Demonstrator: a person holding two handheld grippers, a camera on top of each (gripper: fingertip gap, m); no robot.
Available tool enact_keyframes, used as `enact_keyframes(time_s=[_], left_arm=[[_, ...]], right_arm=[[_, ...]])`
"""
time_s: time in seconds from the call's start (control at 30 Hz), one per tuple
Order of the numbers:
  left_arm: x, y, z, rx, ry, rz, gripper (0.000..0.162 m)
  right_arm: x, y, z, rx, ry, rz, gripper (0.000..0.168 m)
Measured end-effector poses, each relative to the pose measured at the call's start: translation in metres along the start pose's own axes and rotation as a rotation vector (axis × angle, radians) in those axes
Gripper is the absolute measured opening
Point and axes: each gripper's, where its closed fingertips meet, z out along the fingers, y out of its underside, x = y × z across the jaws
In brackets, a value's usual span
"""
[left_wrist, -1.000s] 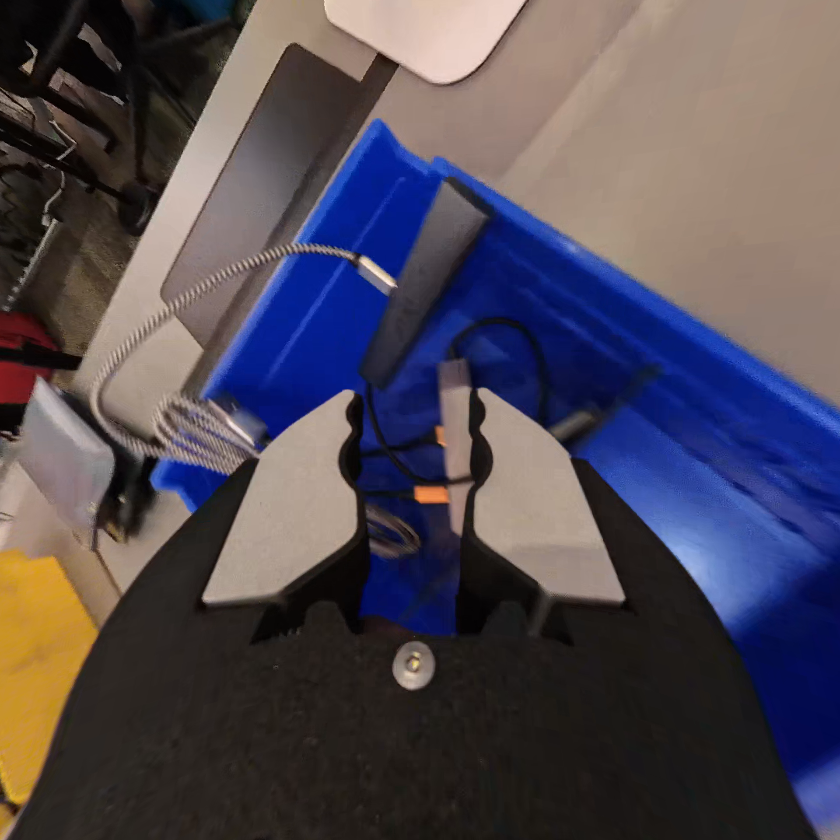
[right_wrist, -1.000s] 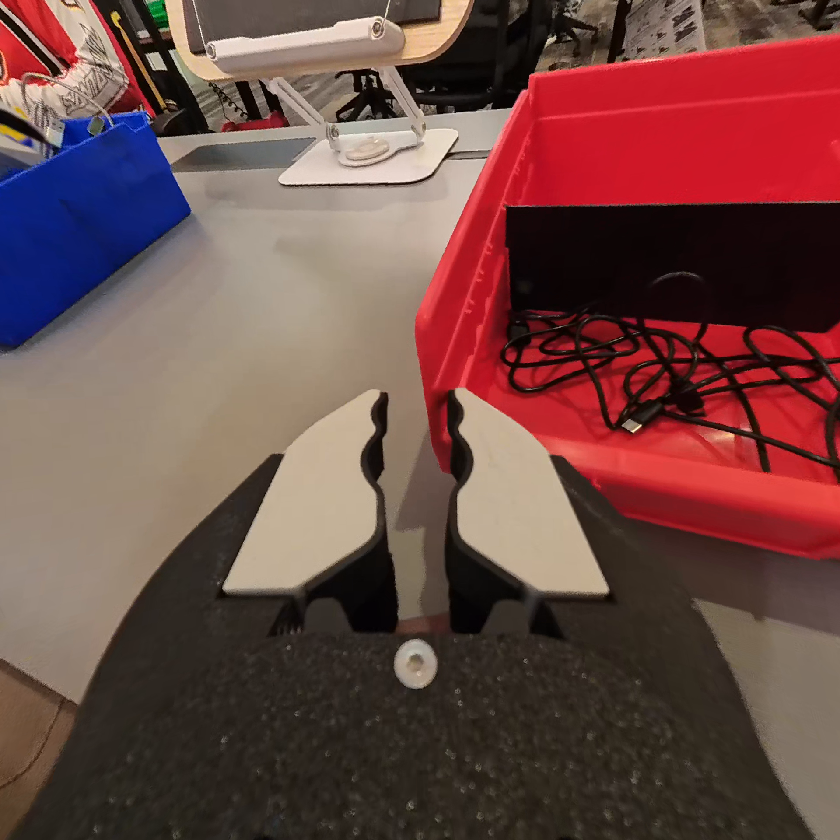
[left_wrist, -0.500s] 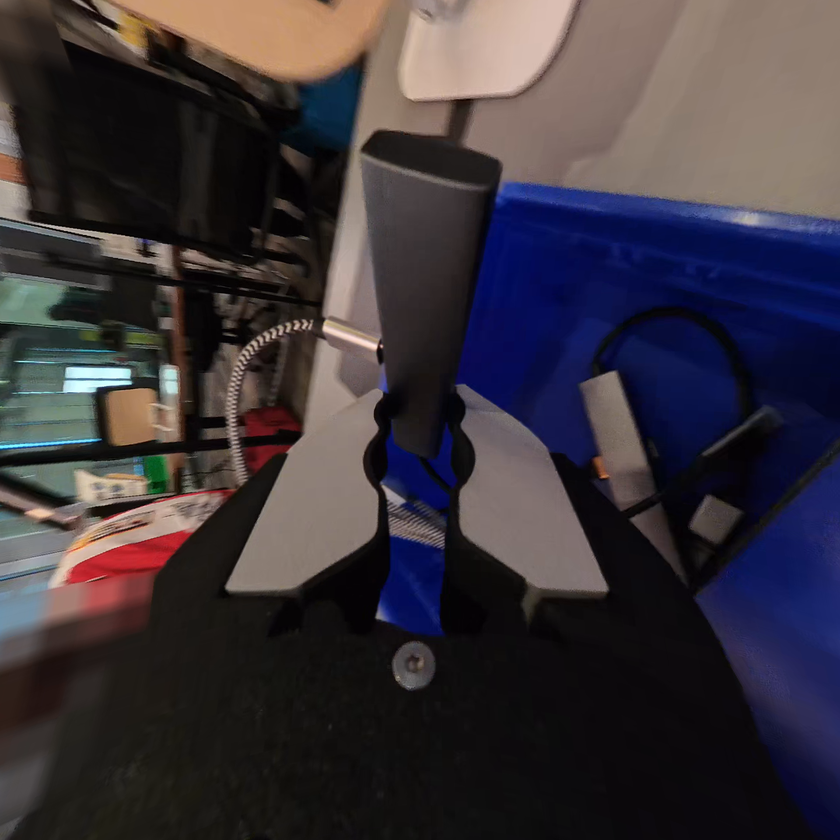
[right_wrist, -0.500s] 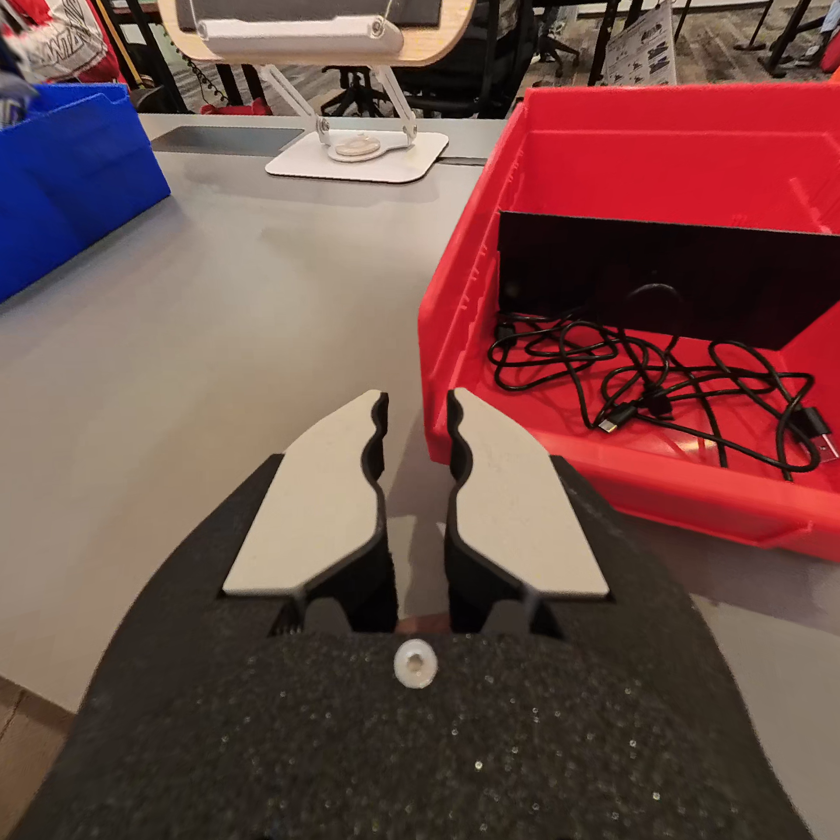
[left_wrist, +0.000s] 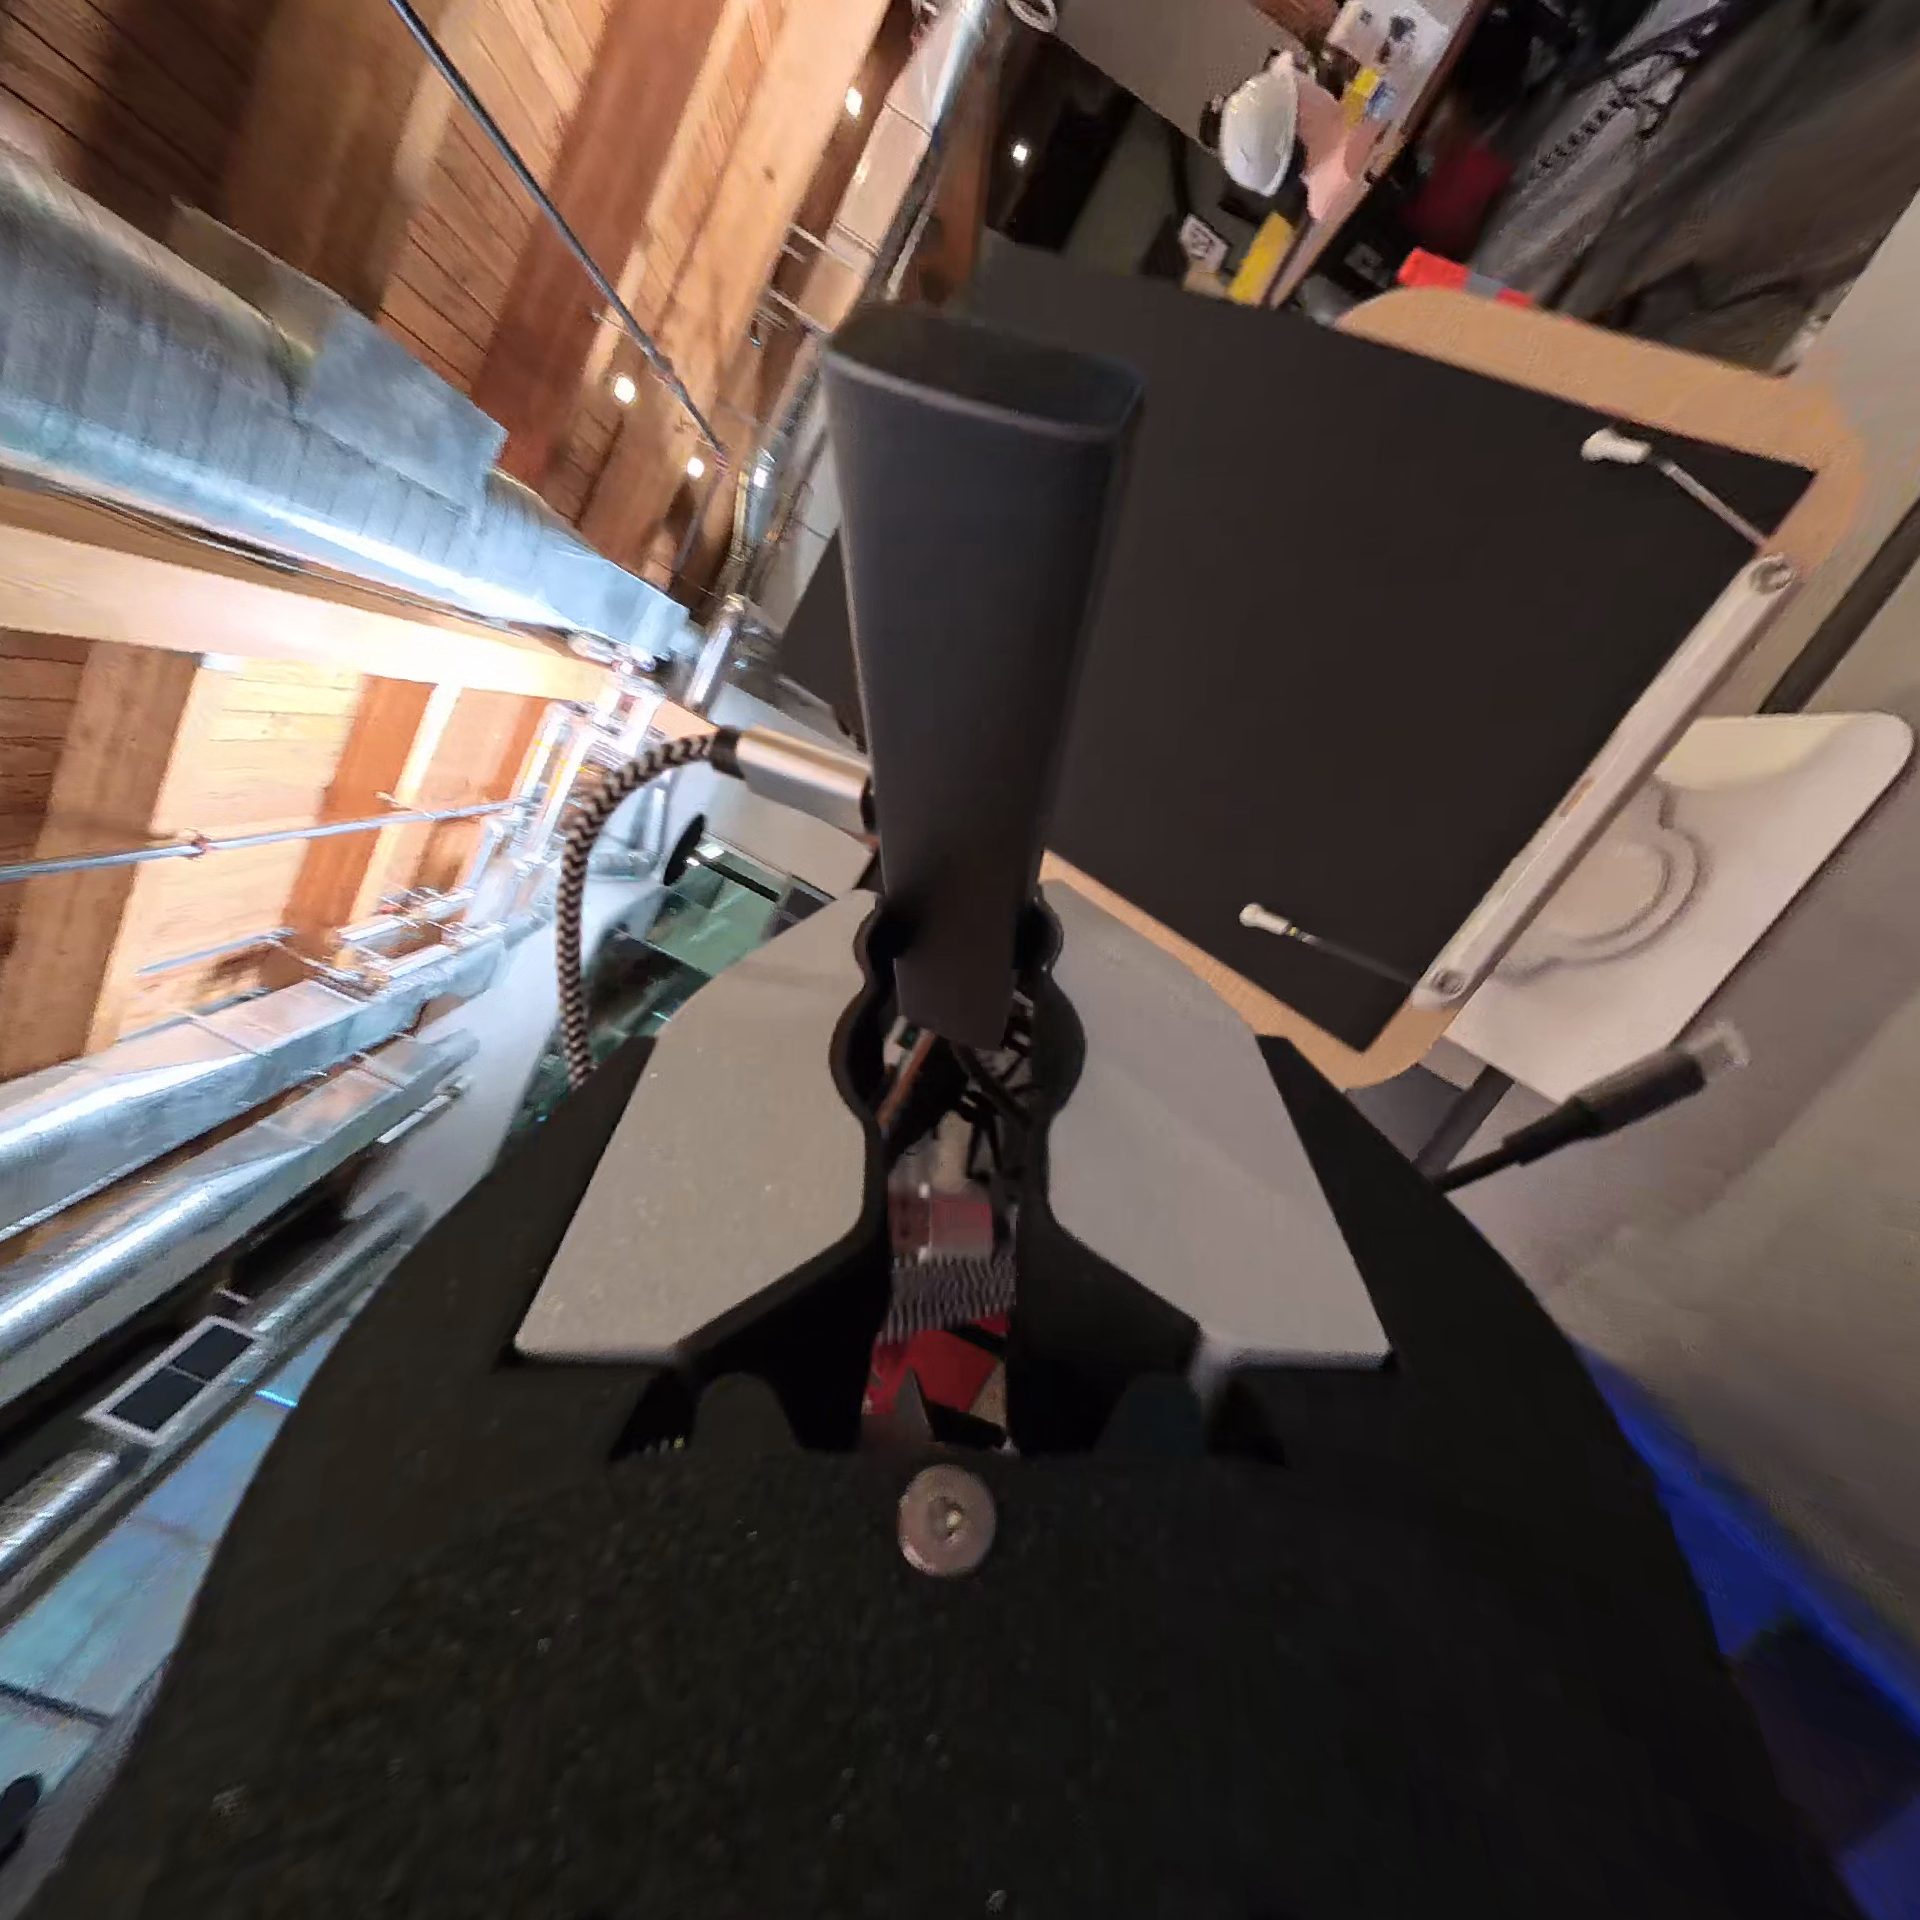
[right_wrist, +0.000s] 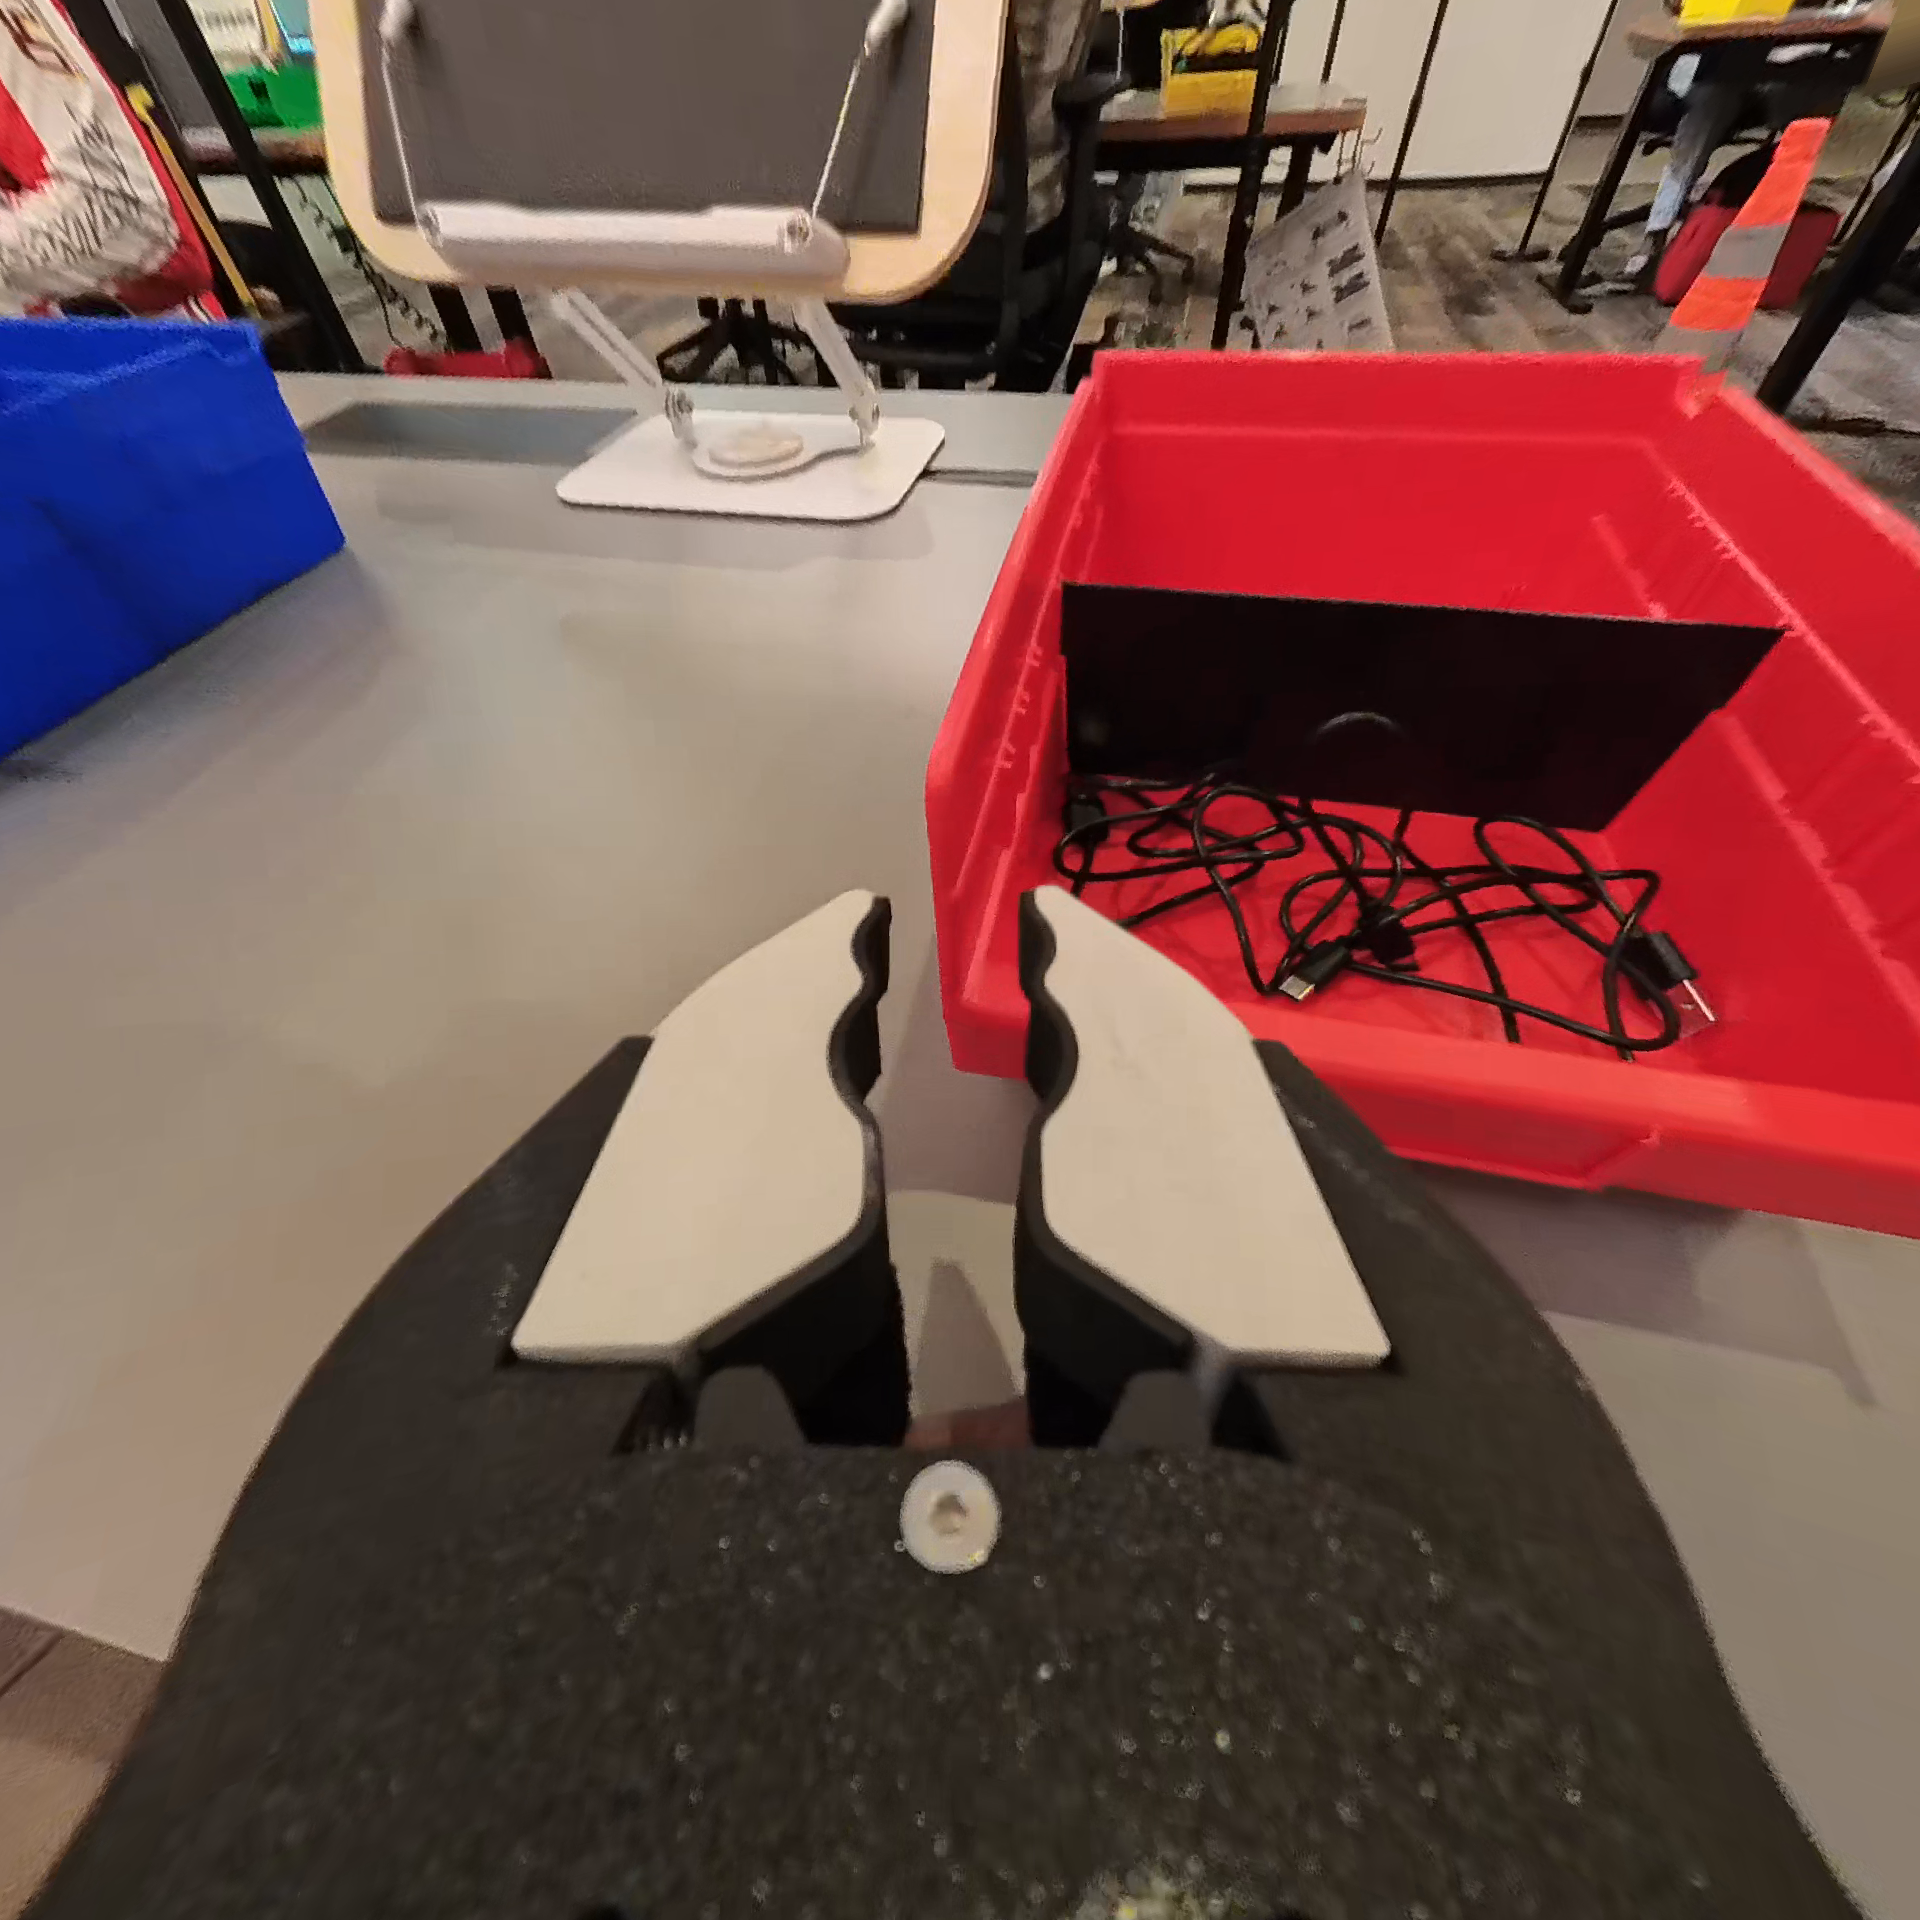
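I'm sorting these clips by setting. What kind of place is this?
Probably an open workshop-style office: a grey table with a red bin of black cables, office chairs behind, and exposed metal ducts under a wooden ceiling.

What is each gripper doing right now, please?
Left gripper: shut on the dark grey slab-shaped hub.
Right gripper: open, holding nothing.

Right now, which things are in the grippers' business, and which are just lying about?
In hand or nearest:
left gripper, shut on the grey hub
braided cable, plugged into it
right gripper, open, near the red bin

Lying about:
black cables
blue bin
tablet stand
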Motion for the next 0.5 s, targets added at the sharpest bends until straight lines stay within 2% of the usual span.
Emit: enact_keyframes(time_s=[0.17,0.27,0.4,0.5], left_arm=[[0.126,-0.026,-0.021,-0.029,-0.056,0.112,0.023],[0.191,-0.043,-0.038,-0.024,-0.047,0.216,0.023],[0.248,-0.067,-0.061,0.024,-0.028,0.338,0.023],[0.271,-0.079,-0.073,0.043,-0.021,0.4,0.023]], right_arm=[[-0.026,-0.012,-0.009,0.06,-0.059,-0.06,0.027],[-0.067,-0.03,-0.013,0.113,-0.231,-0.03,0.031],[-0.12,-0.063,-0.008,0.129,-0.476,0.005,0.035],[-0.151,-0.07,0.005,0.091,-0.585,-0.016,0.035]])
